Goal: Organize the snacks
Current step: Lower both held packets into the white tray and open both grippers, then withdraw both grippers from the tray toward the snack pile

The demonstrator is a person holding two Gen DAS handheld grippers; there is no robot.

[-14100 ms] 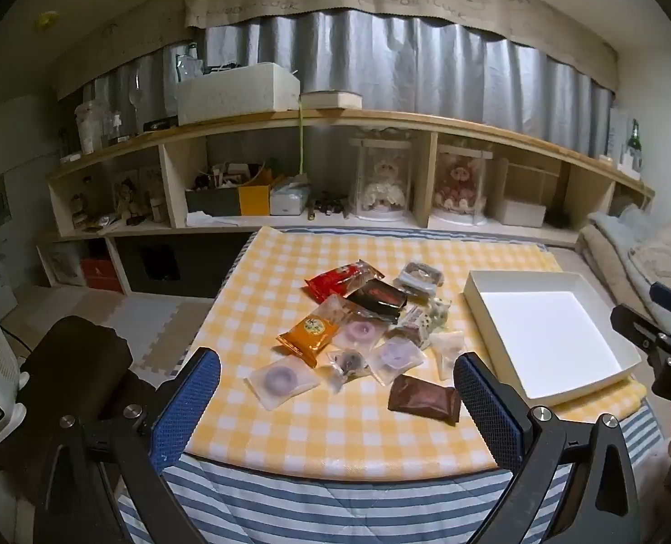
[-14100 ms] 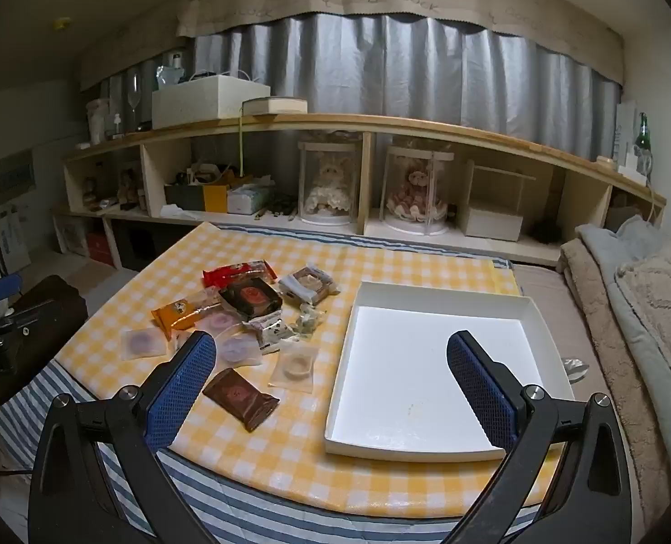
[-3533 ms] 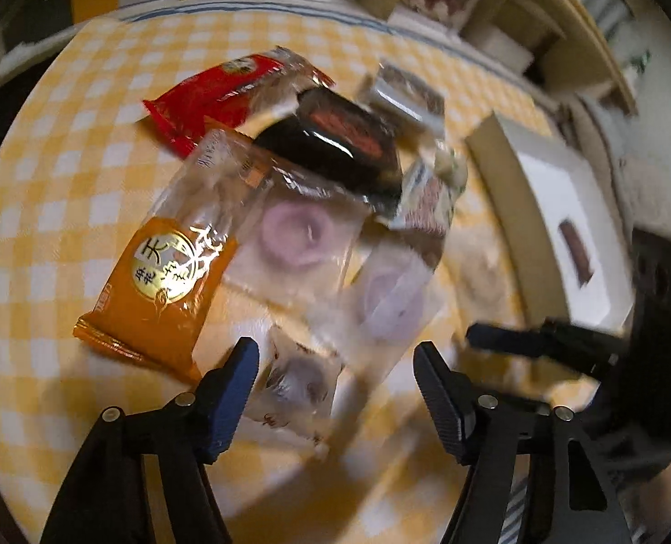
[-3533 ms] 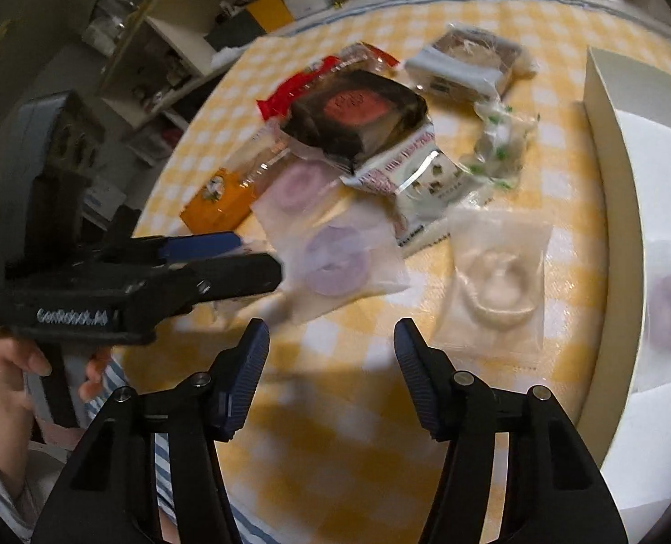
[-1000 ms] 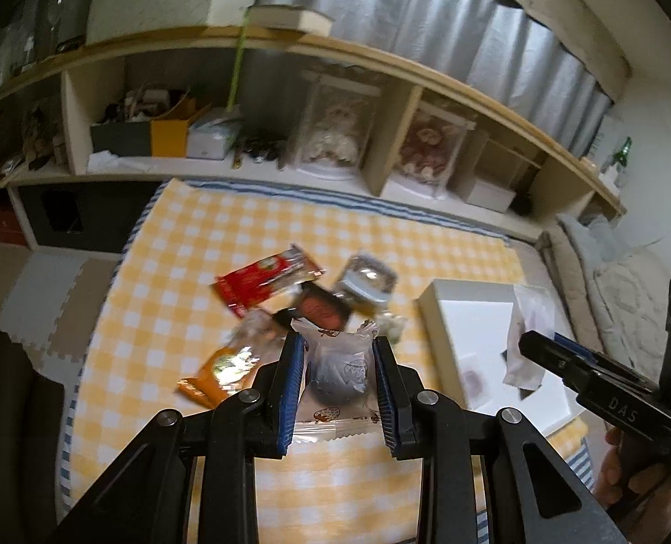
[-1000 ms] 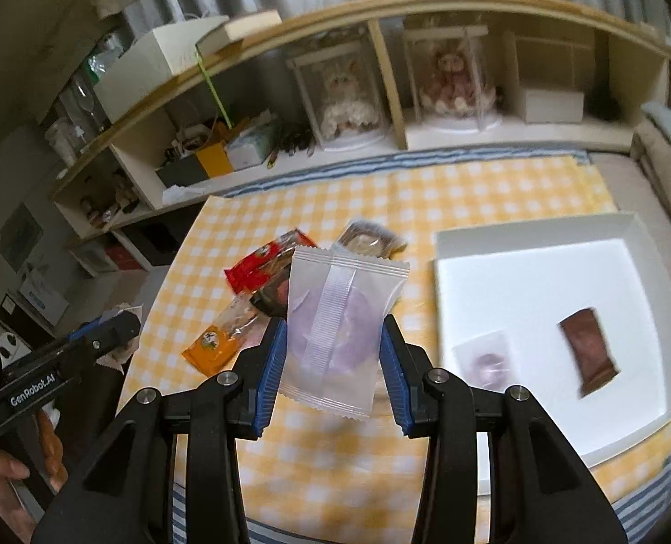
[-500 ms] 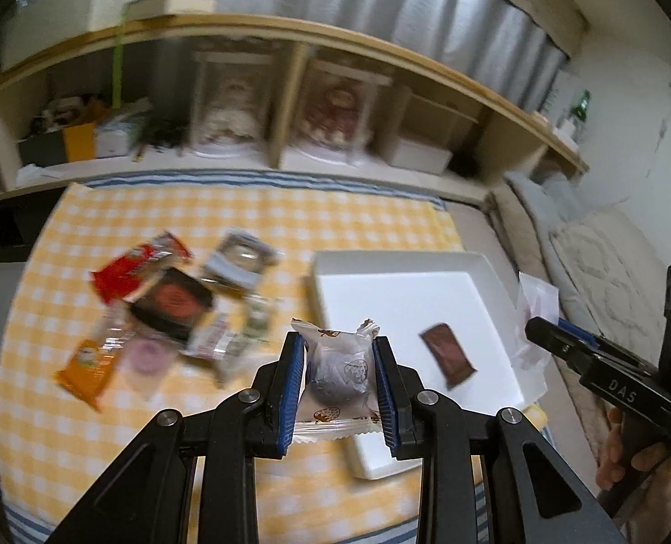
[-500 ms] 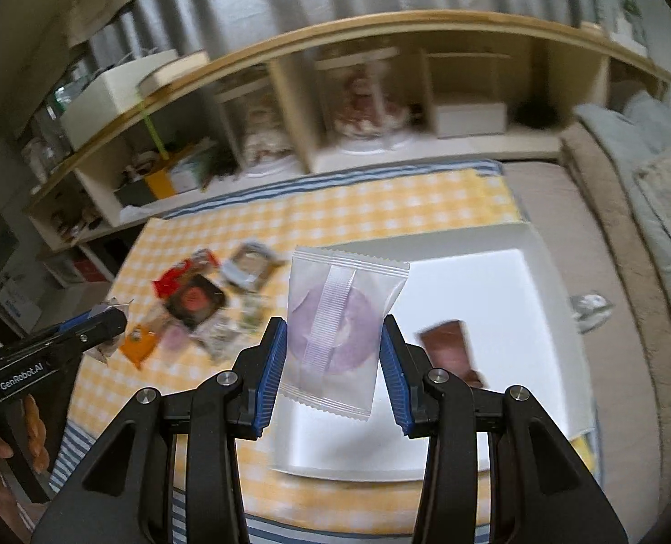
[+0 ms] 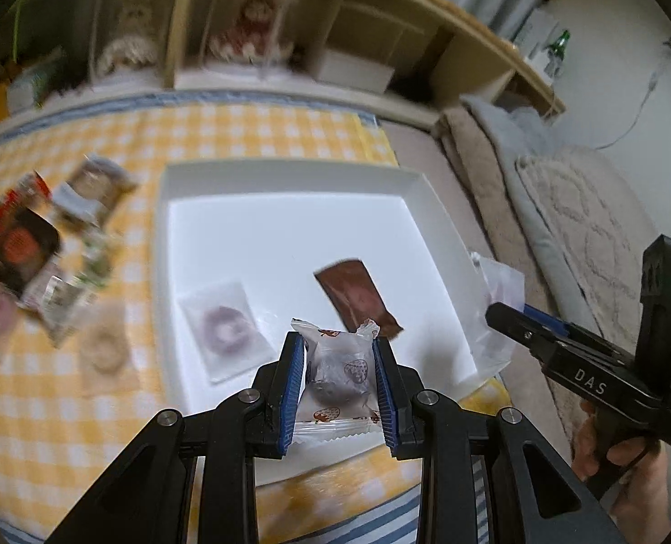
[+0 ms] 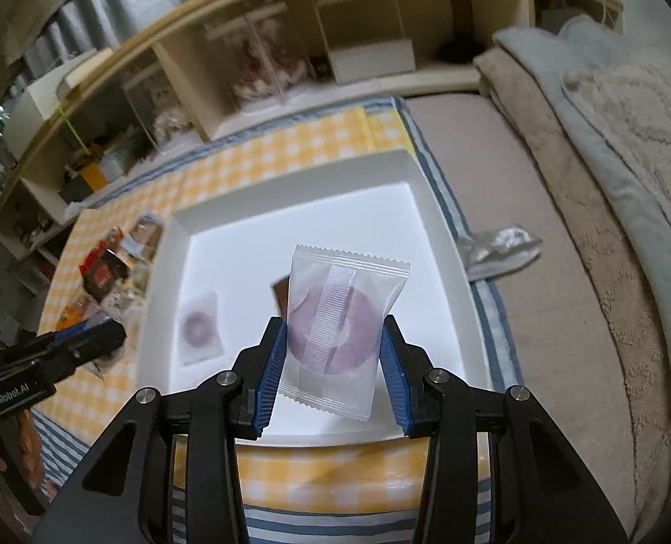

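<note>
My left gripper (image 9: 337, 353) is shut on a clear strawberry-print snack packet (image 9: 337, 376) and holds it above the near edge of the white tray (image 9: 290, 172). In the tray lie a purple ring snack (image 9: 224, 331) and a brown packet (image 9: 358, 301). My right gripper (image 10: 333, 349) is shut on a clear packet with a purple ring (image 10: 335, 322), held above the tray (image 10: 299, 172). The right gripper also shows at the right of the left wrist view (image 9: 508, 317). Several loose snacks (image 9: 27, 245) lie on the yellow checked cloth left of the tray.
A wooden shelf unit (image 9: 290, 59) with doll cases stands behind the table. Blankets and a cushion (image 10: 607, 158) lie to the right of the table. A crumpled wrapper (image 10: 498, 245) lies just right of the tray.
Both grippers have moved to the right with their packets and now hang closer over the tray. The loose snacks have slid to the left of both views.
</note>
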